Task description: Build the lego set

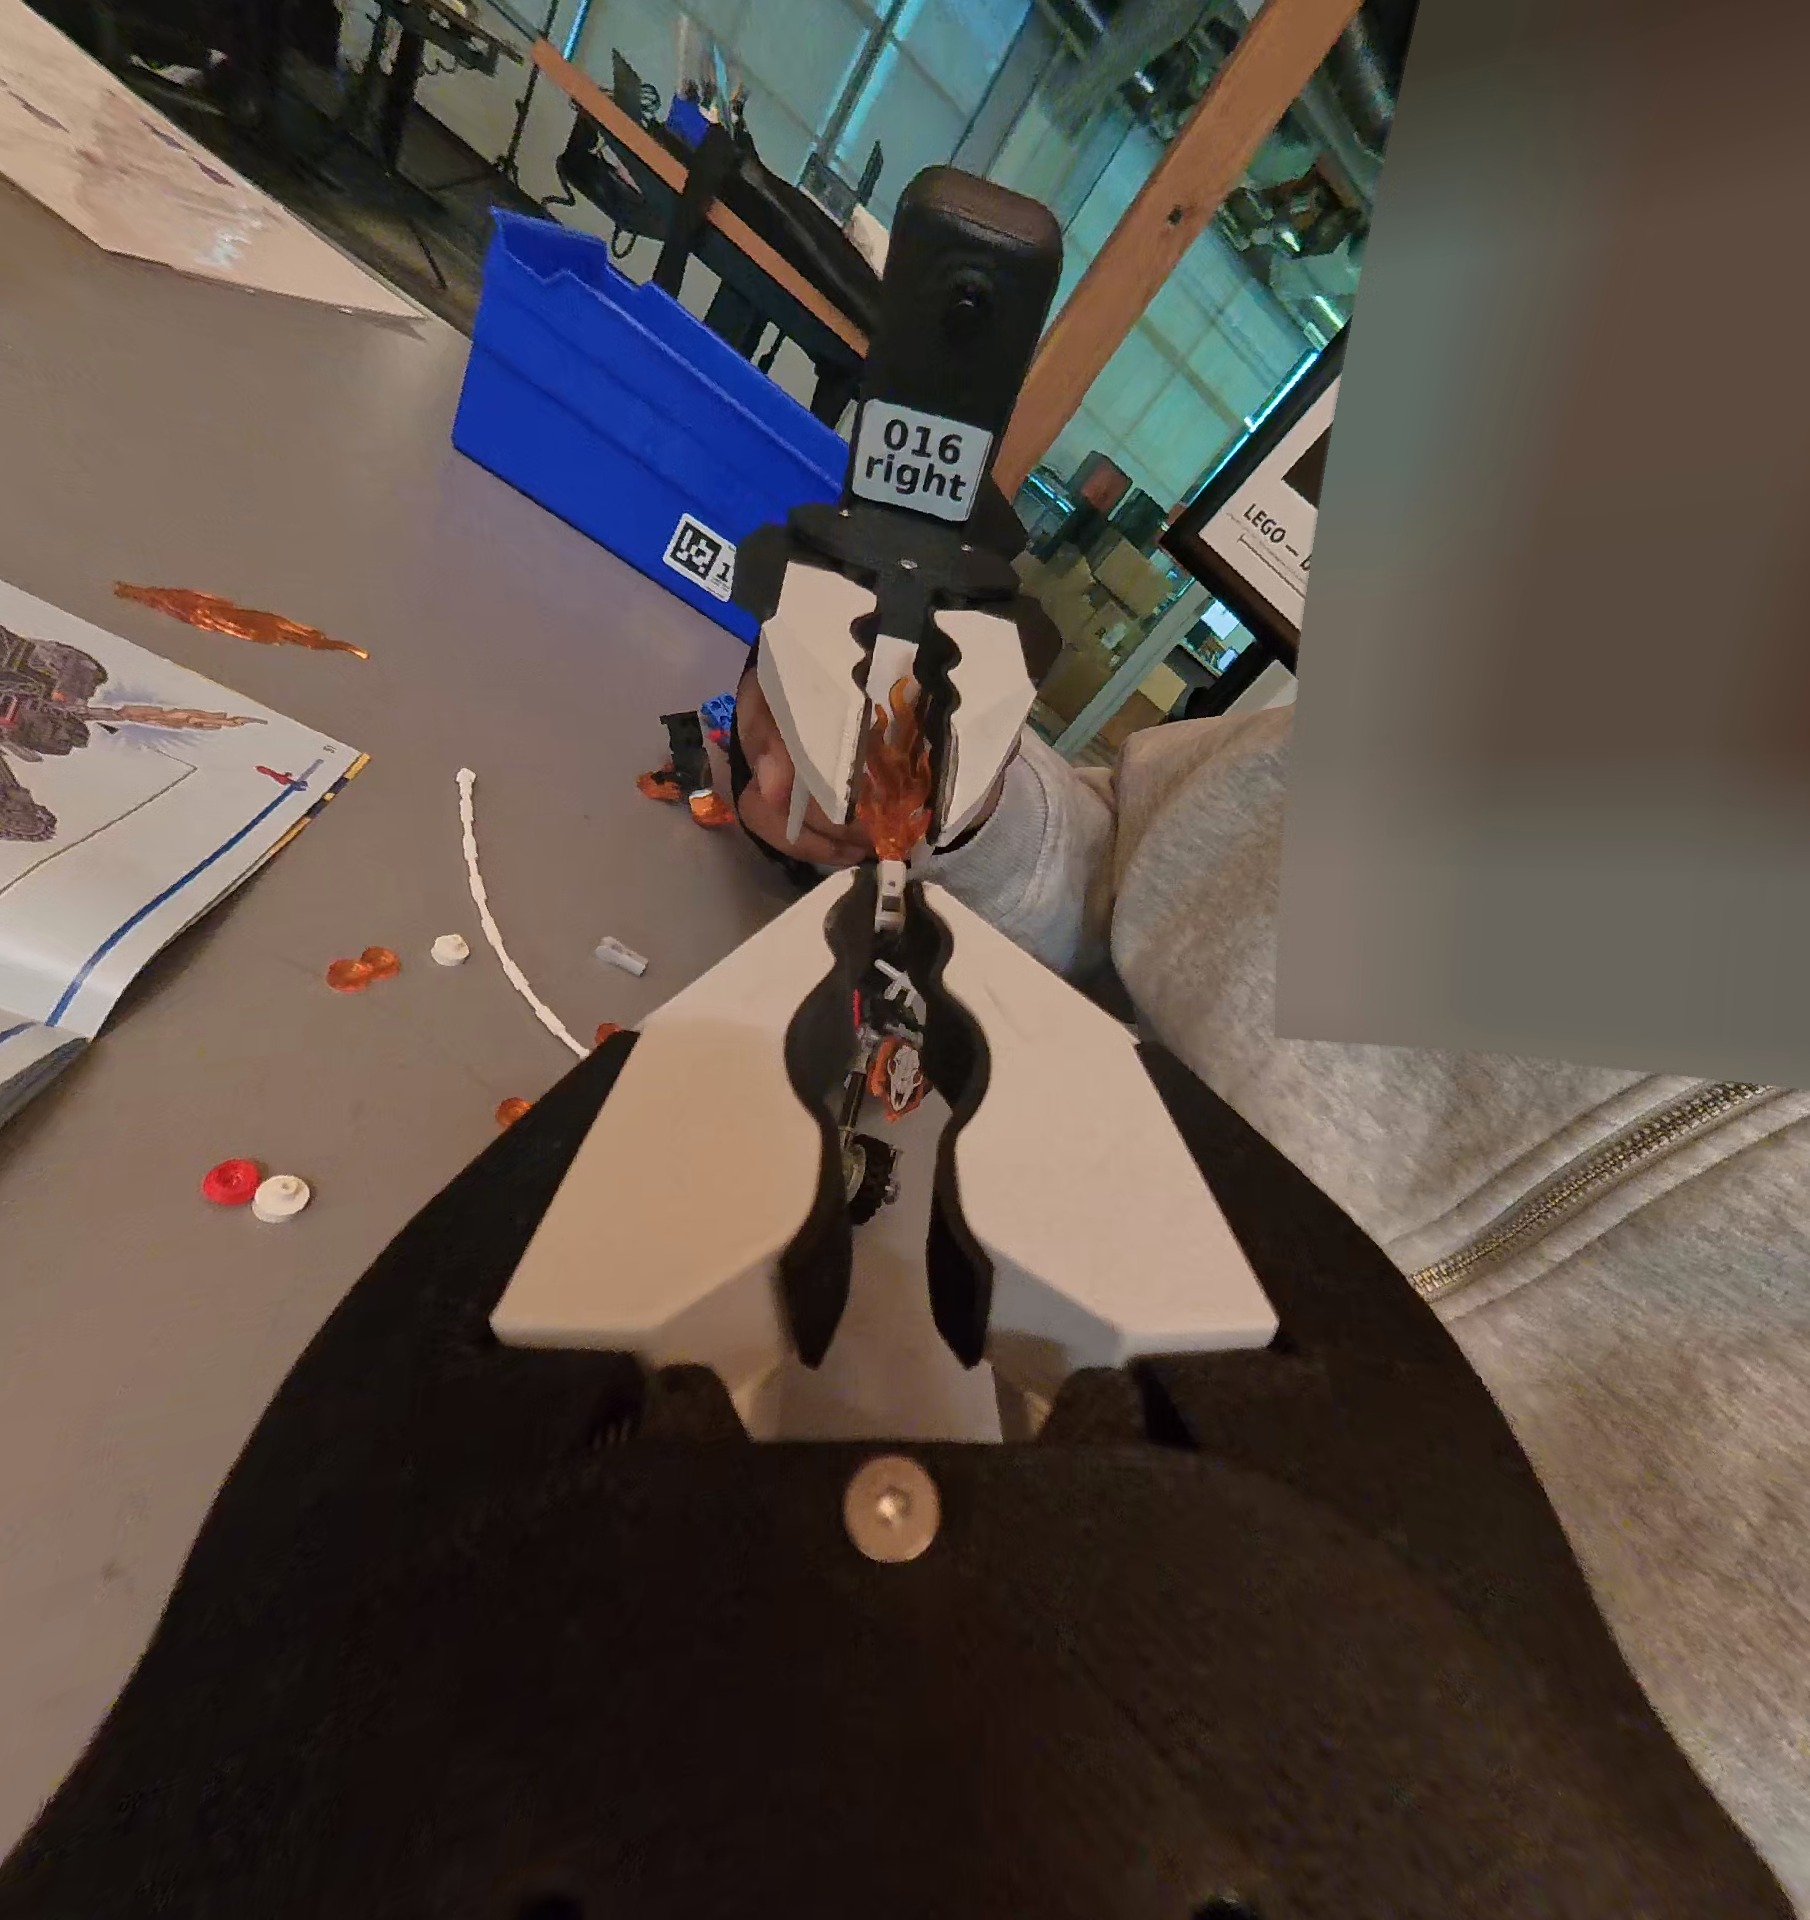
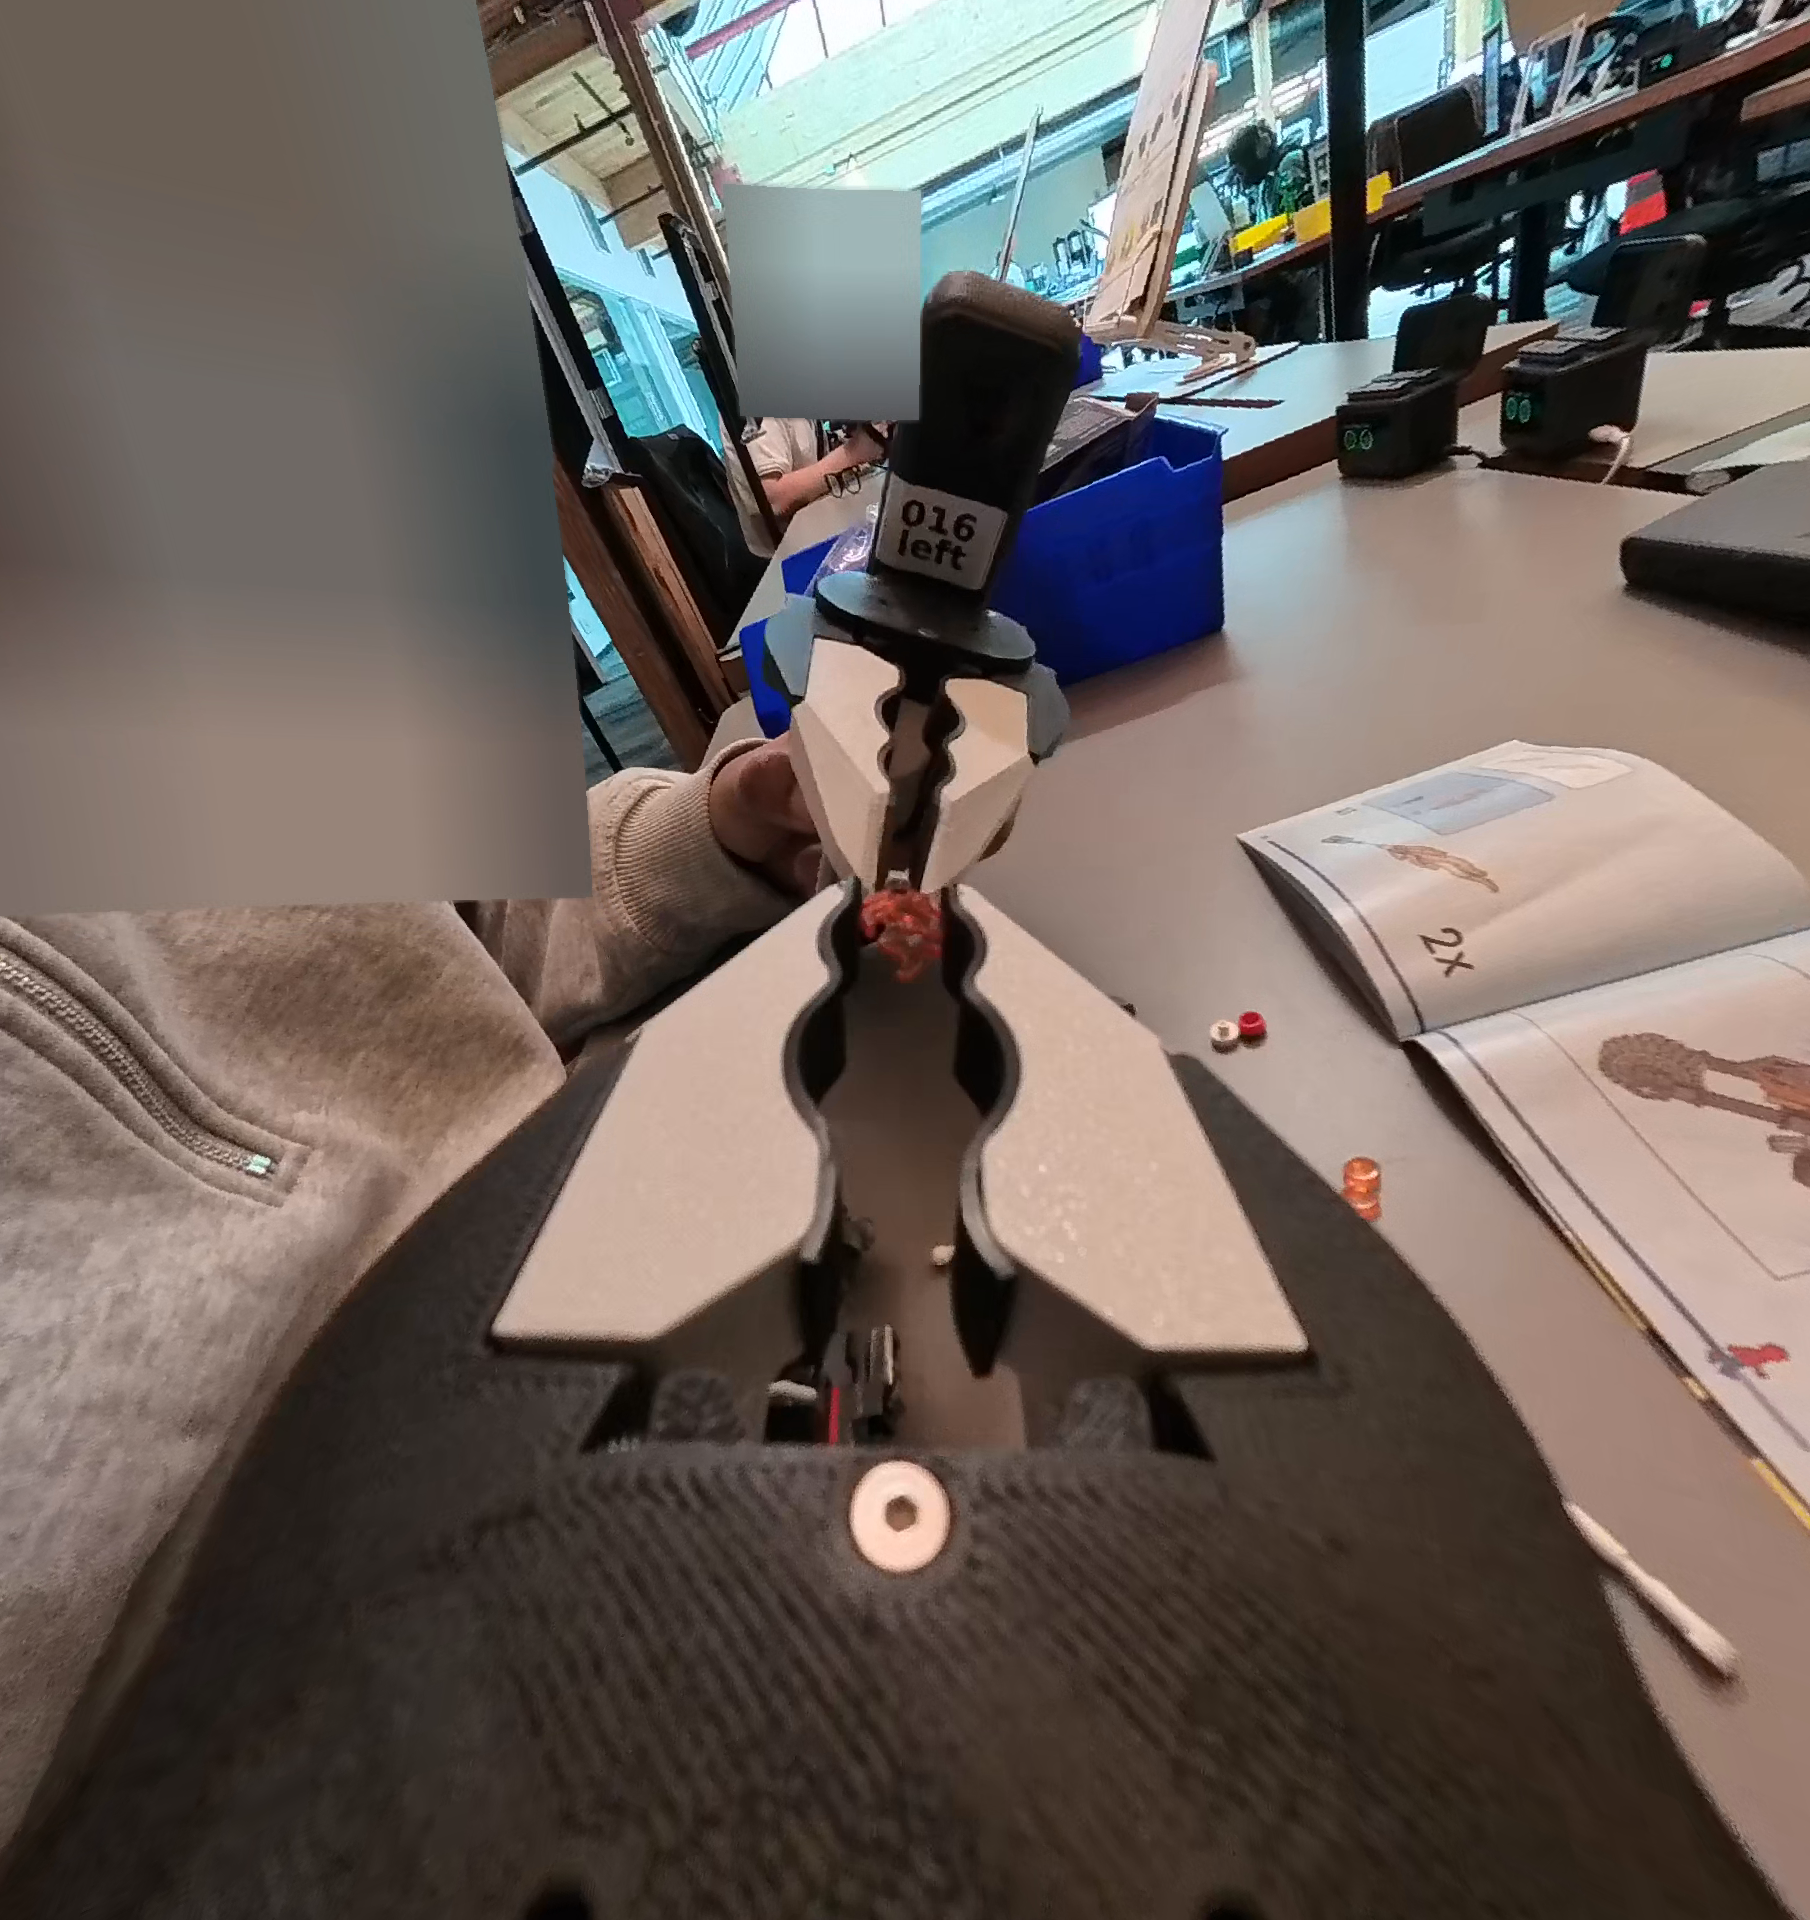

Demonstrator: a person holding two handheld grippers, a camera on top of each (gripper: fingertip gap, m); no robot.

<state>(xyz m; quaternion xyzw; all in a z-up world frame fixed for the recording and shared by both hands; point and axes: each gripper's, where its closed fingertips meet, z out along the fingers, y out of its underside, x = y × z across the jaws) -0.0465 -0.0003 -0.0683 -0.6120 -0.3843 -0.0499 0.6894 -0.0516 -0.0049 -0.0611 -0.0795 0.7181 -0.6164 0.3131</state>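
Note:
My left gripper (image 1: 885,885) is shut on a small white lego piece (image 1: 888,896) at its fingertips. My right gripper (image 2: 896,912) faces it tip to tip and is shut on a clear orange flame piece (image 2: 903,927). In the left wrist view the right gripper (image 1: 893,826) holds the flame piece (image 1: 901,774) right against the white piece. In the right wrist view the left gripper (image 2: 906,868) shows opposite. A small lego motorbike with a skull-headed figure (image 1: 888,1070) shows below, through the gap between the left fingers.
An open instruction booklet (image 1: 101,831) (image 2: 1607,1039) lies on the grey table. Loose pieces lie around: a long orange flame (image 1: 236,618), a white chain (image 1: 496,914), red and white studs (image 1: 252,1187) (image 2: 1239,1029), orange bits (image 1: 361,968). A blue bin (image 1: 610,416) stands behind. A grey-sleeved person sits close. Both grippers' tips are close together, under 4 cm apart.

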